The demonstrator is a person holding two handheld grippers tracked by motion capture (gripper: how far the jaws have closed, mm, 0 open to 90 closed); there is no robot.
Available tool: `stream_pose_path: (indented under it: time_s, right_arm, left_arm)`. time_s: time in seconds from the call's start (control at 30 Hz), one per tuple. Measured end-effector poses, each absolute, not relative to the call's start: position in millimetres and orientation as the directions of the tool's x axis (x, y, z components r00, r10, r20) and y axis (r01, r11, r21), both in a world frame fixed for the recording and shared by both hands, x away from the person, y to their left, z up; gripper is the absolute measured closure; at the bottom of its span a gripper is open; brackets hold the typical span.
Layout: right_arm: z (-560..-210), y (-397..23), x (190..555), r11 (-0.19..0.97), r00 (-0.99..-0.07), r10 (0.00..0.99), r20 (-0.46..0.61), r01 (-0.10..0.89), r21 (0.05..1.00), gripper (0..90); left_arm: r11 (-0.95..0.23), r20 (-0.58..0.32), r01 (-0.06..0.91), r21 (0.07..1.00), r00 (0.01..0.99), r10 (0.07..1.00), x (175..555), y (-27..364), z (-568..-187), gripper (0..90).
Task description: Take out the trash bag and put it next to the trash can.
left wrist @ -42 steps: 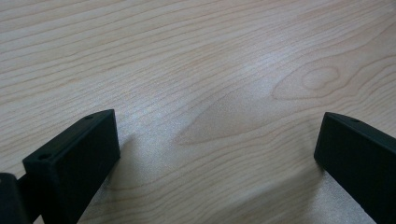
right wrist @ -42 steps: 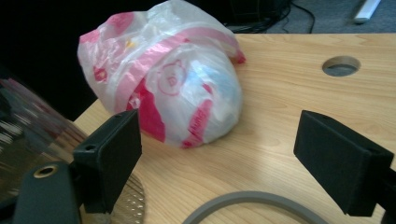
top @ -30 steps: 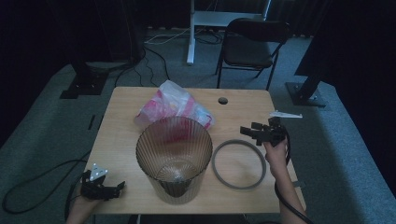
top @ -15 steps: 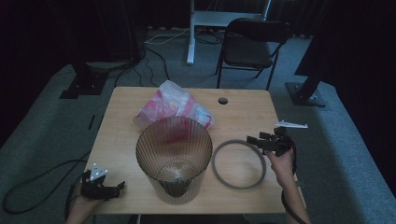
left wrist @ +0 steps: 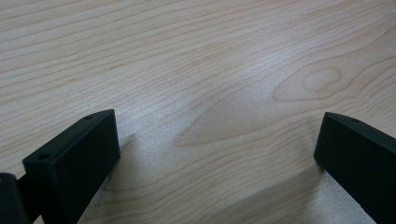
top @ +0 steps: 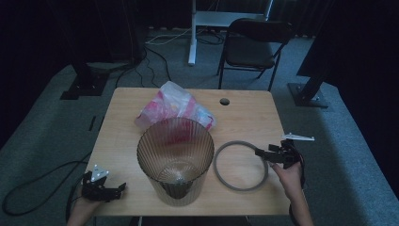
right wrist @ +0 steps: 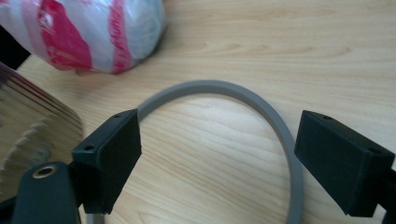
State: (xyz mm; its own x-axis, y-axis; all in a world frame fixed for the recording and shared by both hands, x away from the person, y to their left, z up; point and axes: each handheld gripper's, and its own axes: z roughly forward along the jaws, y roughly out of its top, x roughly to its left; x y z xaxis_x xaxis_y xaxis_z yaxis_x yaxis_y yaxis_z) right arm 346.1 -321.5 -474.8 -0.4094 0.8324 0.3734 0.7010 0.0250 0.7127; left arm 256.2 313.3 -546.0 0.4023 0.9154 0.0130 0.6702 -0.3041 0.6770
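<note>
A tall ribbed translucent bin stands upright in the middle of the wooden table. A thin grey ring lies flat to its right. My right gripper is low at the ring's right side, open; in the right gripper view its jaws straddle an arc of the ring without closing on it. My left gripper rests open near the table's front left corner, and between its jaws lies bare wood.
A crumpled pink-and-white plastic bag lies behind the bin, also seen in the right gripper view. A cable hole sits near the table's far edge. A dark chair stands beyond the table. The bin's wall is close to the right gripper's left jaw.
My right gripper has moved toward the near edge and down to the ring's right side. The left gripper, bin, bag and ring have stayed put.
</note>
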Motion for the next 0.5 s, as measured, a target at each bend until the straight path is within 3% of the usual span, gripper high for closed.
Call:
stream_pose_path:
  time_s: [0.5]
  right_arm:
    - [-491, -332, 338, 0.022, -0.361, 0.856, 0.37, 0.74, 0.672, 15.0]
  left_arm:
    - [-0.305, 0.013, 0.671, 0.676, 0.403, 0.915, 256, 313, -546, 0.1]
